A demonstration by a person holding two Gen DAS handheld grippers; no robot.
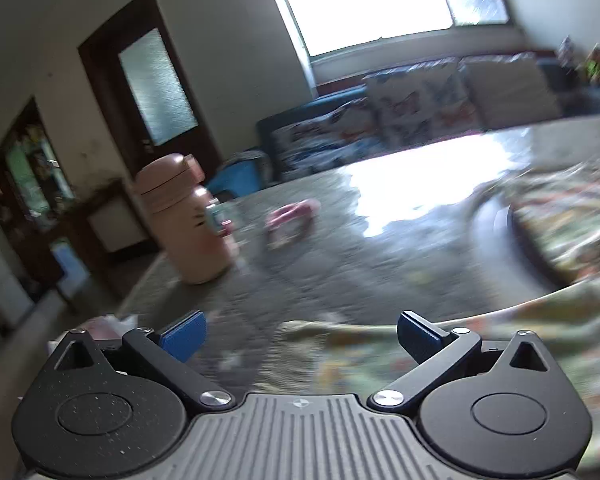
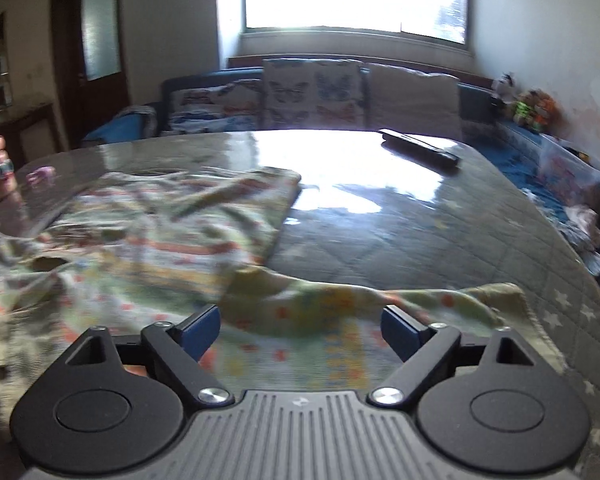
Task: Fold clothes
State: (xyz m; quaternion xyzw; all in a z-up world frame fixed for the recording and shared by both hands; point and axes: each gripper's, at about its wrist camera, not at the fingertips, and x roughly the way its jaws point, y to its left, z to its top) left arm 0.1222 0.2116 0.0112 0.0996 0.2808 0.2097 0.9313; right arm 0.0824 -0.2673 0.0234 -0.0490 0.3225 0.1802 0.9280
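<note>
Folding status: early; patterned garment lies spread and rumpled on the desk, no clean fold visible yet.
Garment location: left and centre of the right wrist view, running down to the bottom edge under the claw; in the left wrist view it fills the right side and lower centre.
Near hem: a flap of cloth is bunched and turned over just ahead of the right claw, so a fold may be started, not finished.
Right claw: jaws wide, nothing pinched; cloth lies below and between the blue pads, no pressing seen.
Left claw: jaws wide, empty; pads clear of the fabric.
Clutter: pink bottle at left of the left wrist view, small pink item beside it, dark flat remote upper right of the right wrist view; all well apart from the garment.
Image quality: left wrist view is motion-blurred, fabric detail unreadable.
Left to do: flatten, fold sleeves and body, stack; judgement: most of the task remains.
</note>
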